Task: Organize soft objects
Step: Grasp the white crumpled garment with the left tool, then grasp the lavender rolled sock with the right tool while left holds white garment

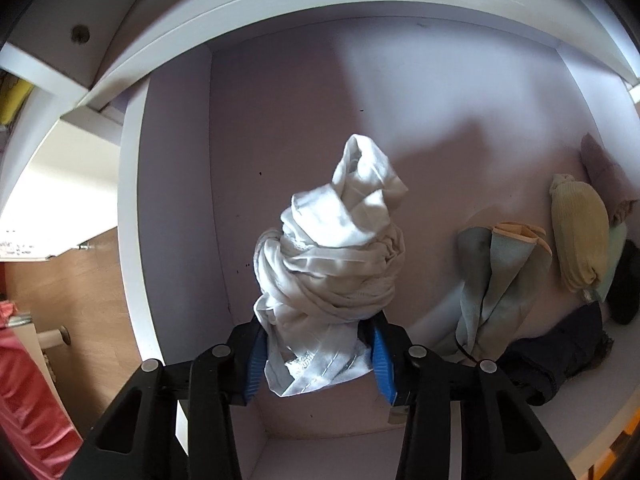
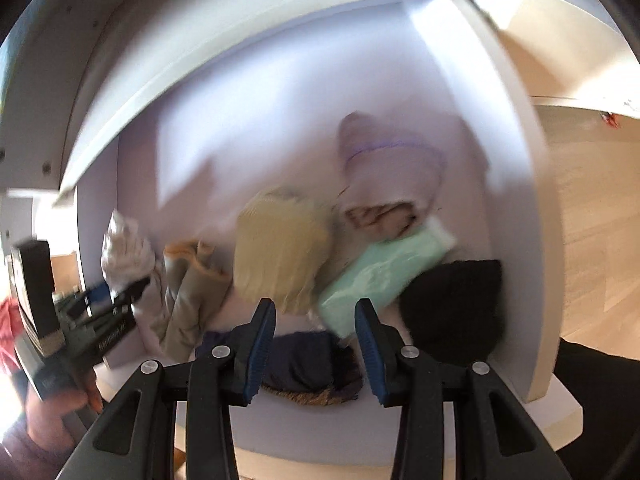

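Blue-padded fingers point(image 1: 381, 354) of the left gripper point(image 1: 318, 354) pinch one twisted white cloth bundle point(image 1: 332, 248); the right gripper point(image 2: 316, 344) gapes part-open, empty, above one dark navy garment point(image 2: 304, 356).

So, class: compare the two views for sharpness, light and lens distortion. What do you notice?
Left wrist view: sharp; the white crumpled cloth shows crisp folds, with a soft shadow on the lilac compartment wall. Right wrist view: motion-blurred; the yellow knitted bundle and mint-green folded cloth smear. Both: fisheye bends the white shelf edge into an arc.
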`<state>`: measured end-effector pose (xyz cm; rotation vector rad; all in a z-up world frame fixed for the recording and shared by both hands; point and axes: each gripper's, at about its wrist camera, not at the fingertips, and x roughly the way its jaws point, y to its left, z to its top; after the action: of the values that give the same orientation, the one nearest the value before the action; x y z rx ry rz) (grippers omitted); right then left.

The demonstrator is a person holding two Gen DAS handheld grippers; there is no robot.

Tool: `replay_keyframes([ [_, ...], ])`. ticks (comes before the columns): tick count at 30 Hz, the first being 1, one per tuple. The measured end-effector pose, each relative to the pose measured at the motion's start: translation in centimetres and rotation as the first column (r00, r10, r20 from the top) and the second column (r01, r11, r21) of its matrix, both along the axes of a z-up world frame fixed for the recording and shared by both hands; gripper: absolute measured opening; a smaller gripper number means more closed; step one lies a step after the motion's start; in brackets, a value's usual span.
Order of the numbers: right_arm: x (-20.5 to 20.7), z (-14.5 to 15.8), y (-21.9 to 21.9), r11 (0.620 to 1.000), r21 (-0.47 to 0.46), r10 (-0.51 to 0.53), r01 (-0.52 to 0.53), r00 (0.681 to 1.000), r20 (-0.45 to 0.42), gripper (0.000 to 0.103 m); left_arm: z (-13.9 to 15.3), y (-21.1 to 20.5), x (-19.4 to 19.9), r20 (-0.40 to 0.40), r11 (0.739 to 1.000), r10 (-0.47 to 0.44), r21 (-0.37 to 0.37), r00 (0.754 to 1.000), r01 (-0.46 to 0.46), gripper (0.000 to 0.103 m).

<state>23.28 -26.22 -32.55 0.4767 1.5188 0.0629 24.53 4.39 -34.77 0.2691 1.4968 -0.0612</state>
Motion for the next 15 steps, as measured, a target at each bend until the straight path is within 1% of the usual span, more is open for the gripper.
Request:
replay_keyframes([
  [2, 0.1, 0.3, -0.4, 1.000, -0.003, -0.023, 0.023, 1.000, 0.010, 0.041, -0.1, 0.7, -0.2, -0.001, 1.000, 0.000, 0.002, 1.000, 0.000, 0.045],
  [5, 0.4, 0.7, -1.5, 0.999, -0.010, -0.053, 0.054, 0.998, 0.025, 0.041, -0.9, 0.5, -0.5, 0.000, 1.000, -0.001, 0.008, 1.000, 0.001, 0.045],
  [8, 0.5, 0.8, -3.0, 0.996, -0.017, -0.088, 0.089, 0.996, 0.032, 0.041, -1.0, 0.4, -0.5, 0.000, 1.000, -0.008, 0.007, 1.000, 0.008, 0.045],
  [11, 0.7, 0.9, -3.9, 0.994, -0.032, -0.104, 0.106, 0.994, 0.035, 0.041, -0.1, 0.4, -0.4, -0.003, 1.000, -0.019, 0.010, 1.000, 0.019, 0.043],
  [13, 0.8, 1.2, -4.3, 0.992, -0.038, -0.115, 0.117, 0.992, 0.046, 0.041, -0.1, 0.2, -0.6, -0.004, 1.000, -0.019, 0.010, 1.000, 0.019, 0.041],
  [15, 1.0, 1.7, -5.0, 0.990, -0.044, -0.129, 0.132, 0.989, 0.069, 0.041, 0.1, 0.0, -0.6, -0.007, 1.000, -0.018, -0.007, 1.000, 0.018, 0.040],
])
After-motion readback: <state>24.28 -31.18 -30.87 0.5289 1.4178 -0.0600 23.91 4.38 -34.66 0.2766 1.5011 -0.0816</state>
